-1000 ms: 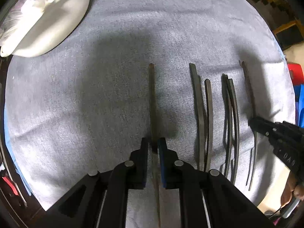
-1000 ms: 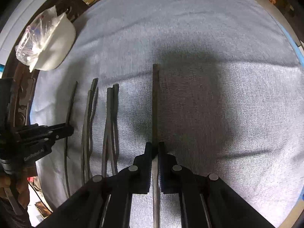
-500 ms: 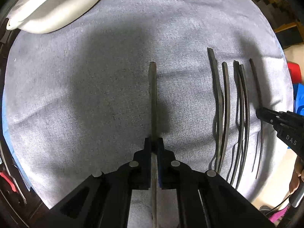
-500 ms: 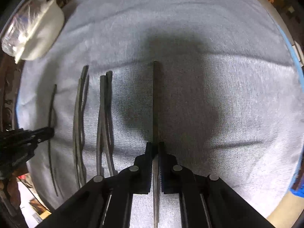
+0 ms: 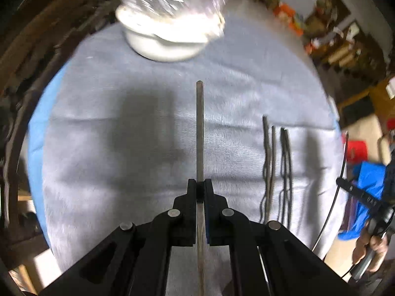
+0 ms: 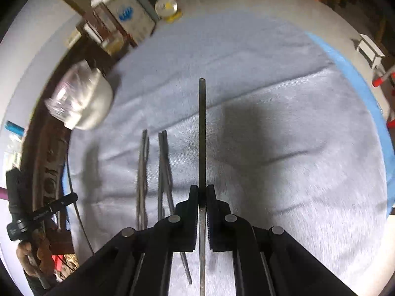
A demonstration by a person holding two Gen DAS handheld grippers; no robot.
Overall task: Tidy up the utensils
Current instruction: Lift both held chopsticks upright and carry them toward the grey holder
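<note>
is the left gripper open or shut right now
Shut. In its own view the left gripper has its jaws closed on a thin dark utensil, which sticks out ahead of it above the grey cloth.

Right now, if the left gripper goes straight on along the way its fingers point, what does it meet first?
Probably only the grey cloth. The left gripper is shut on a thin utensil that points ahead; bare cloth lies past its tip. The white bowl sits farther away, left of that line, though depth is unclear.
</note>
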